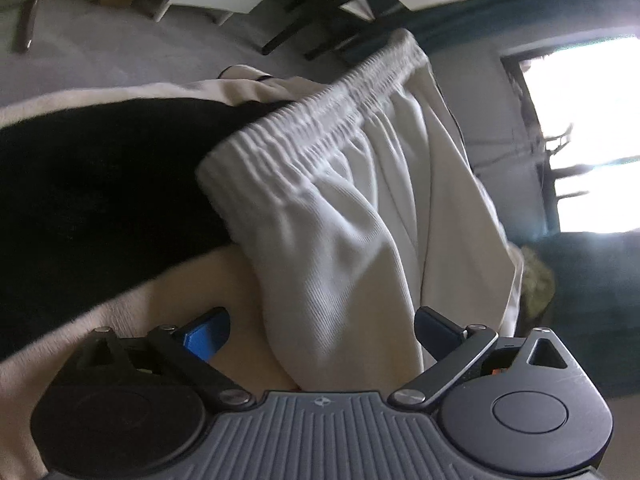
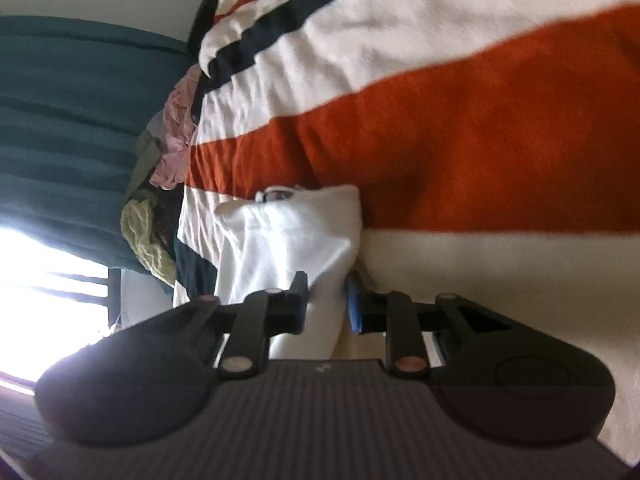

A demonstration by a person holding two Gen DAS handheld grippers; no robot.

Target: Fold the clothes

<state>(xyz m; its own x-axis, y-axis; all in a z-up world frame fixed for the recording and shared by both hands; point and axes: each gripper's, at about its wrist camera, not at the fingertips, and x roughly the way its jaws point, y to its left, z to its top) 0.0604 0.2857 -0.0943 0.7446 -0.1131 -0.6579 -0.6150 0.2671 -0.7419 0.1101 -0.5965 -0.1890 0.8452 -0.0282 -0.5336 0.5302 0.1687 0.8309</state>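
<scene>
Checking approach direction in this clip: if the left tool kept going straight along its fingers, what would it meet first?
Most likely the white shorts: their fabric already lies between the wide-open fingers of the left tool, running ahead to the elastic waistband. Depth is unclear, so it may skim above the cloth.

White ribbed shorts (image 1: 352, 208) between the jaws; beyond them a blanket (image 2: 460, 128) striped orange, cream and navy; teal curtain (image 2: 72, 120) behind.
</scene>
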